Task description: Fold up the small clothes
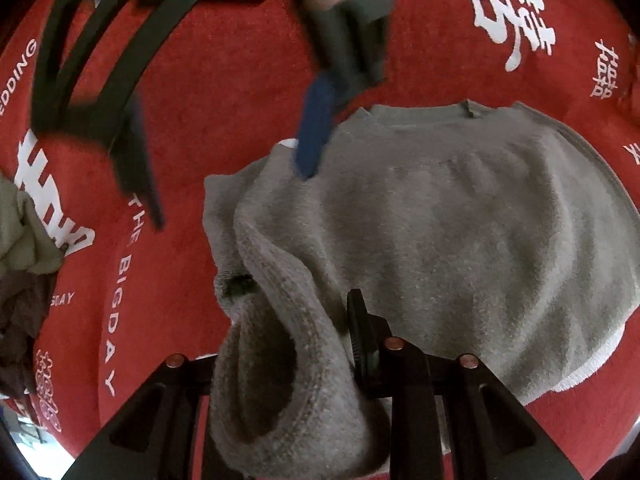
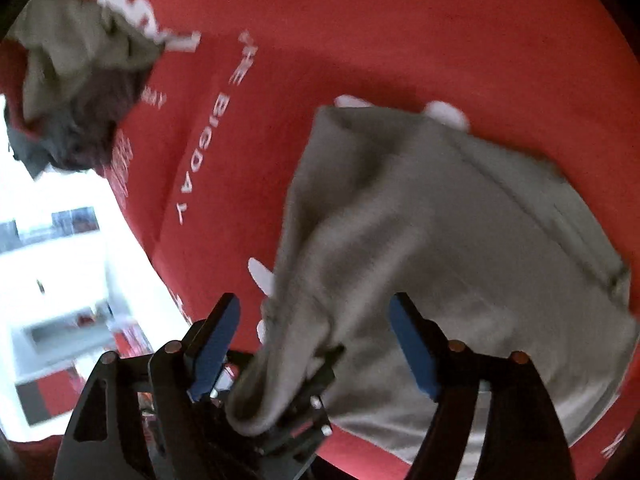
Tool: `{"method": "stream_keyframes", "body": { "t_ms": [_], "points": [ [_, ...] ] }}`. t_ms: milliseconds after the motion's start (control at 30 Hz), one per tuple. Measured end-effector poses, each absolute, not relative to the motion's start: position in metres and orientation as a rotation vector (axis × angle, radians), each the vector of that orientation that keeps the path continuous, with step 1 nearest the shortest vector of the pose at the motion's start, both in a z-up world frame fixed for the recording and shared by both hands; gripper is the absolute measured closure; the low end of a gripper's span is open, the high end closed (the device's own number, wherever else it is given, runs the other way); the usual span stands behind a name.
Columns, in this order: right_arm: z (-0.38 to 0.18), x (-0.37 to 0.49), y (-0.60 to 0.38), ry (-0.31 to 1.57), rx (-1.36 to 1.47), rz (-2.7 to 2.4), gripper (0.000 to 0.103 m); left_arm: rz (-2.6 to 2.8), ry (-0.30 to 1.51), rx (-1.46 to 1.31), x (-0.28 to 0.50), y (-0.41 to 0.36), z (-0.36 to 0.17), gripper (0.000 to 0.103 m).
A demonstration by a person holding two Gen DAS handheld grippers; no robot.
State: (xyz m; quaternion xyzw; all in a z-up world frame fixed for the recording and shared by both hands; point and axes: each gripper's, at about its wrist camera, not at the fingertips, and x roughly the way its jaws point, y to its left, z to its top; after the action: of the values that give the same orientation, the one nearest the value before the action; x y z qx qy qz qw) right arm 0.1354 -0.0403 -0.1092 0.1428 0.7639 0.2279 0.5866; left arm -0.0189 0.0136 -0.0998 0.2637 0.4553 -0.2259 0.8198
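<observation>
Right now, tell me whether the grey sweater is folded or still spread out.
Mostly spread: the grey sweater lies flat on the red cloth, collar showing. Only one sleeve is lifted, clamped in the left gripper.

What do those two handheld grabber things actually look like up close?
Both are black, angular frames with triangular cut-outs and copper-coloured round pins at the joints. The right gripper has flat blue pads lining its two fingers. The left gripper shows the same black frame, with a ribbed black finger.

A sweater (image 1: 460, 220) lies spread on the bench (image 1: 224, 92), its collar toward the far edge. A pile of clothes (image 1: 24, 264) sits well apart at the bench's left edge.
</observation>
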Motion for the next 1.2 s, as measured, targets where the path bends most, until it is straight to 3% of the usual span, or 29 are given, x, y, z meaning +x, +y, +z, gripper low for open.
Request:
{"method": "stream_keyframes", "body": {
  "t_ms": [267,567,600,633,667,700,1033,1200],
  "points": [
    [-0.146,0.152,0.012,1.921,-0.063,0.448,0.022,-0.488,0.978,0.554,-0.017,0.019,-0.104,0.076],
    [-0.175,0.147,0.035,1.965,-0.180,0.401,0.022,-0.500,0.958,0.579,-0.019,0.014,-0.104,0.076],
    [-0.172,0.147,0.035,1.939,-0.200,0.399,0.036,-0.501,0.963,0.570,-0.018,0.015,-0.103,0.076],
    [-0.167,0.147,0.034,1.890,-0.249,0.385,0.067,-0.502,0.967,0.559,-0.017,0.015,-0.101,0.076],
    [-0.162,0.148,0.031,1.861,-0.233,0.392,0.080,-0.506,0.963,0.552,-0.016,0.016,-0.098,0.076],
    [-0.157,0.149,0.024,1.851,-0.171,0.405,0.087,-0.511,0.959,0.550,-0.017,0.015,-0.096,0.076],
    [-0.092,0.118,-0.086,1.581,0.408,0.529,0.089,-0.630,0.898,0.460,-0.030,-0.010,-0.033,0.076],
    [-0.052,0.090,-0.138,1.404,0.544,0.545,0.089,-0.722,0.834,0.472,-0.050,-0.044,0.004,0.076]
  ]
}}
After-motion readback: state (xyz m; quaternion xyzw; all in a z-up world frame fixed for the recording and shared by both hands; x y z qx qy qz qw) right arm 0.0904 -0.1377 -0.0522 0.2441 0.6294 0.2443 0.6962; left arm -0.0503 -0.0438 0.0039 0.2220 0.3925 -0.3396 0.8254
